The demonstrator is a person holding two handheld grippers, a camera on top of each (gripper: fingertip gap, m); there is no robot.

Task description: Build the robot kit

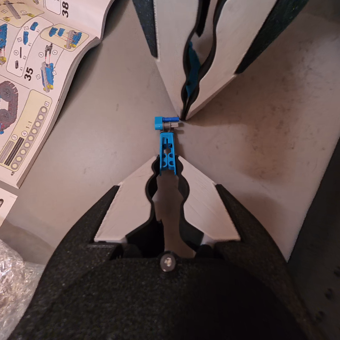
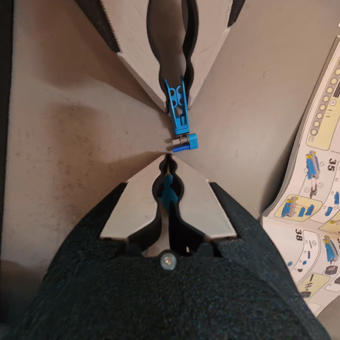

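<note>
My left gripper point(image 1: 167, 158) is shut on a light-blue holed brick piece point(image 1: 167, 154) and holds it above the grey table. At that piece's far end sit a small blue elbow block point(image 1: 158, 123), a dark-blue pin point(image 1: 172, 119) and a grey pin point(image 1: 172, 125). My right gripper point(image 1: 184, 117) comes in from above, tips almost touching the dark-blue pin. In the right wrist view my right gripper point(image 2: 167, 156) is shut on a flat blue part point(image 2: 168, 191) deep between its fingers. Facing it, the left gripper point(image 2: 178, 109) holds the holed piece point(image 2: 179, 106), pins point(image 2: 181, 148) pointing left.
An open instruction booklet point(image 1: 36, 73) lies on the table to the left; it also shows in the right wrist view point(image 2: 322, 184). A crinkled clear plastic bag point(image 1: 11, 276) and a white card point(image 1: 5, 206) lie at the lower left. A dark strip point(image 1: 322, 239) borders the table's right. One gripper's finger ends stand about 5 centimetres off the other's. The left tips stand about 15 centimetres off the white card point(image 1: 5, 206).
</note>
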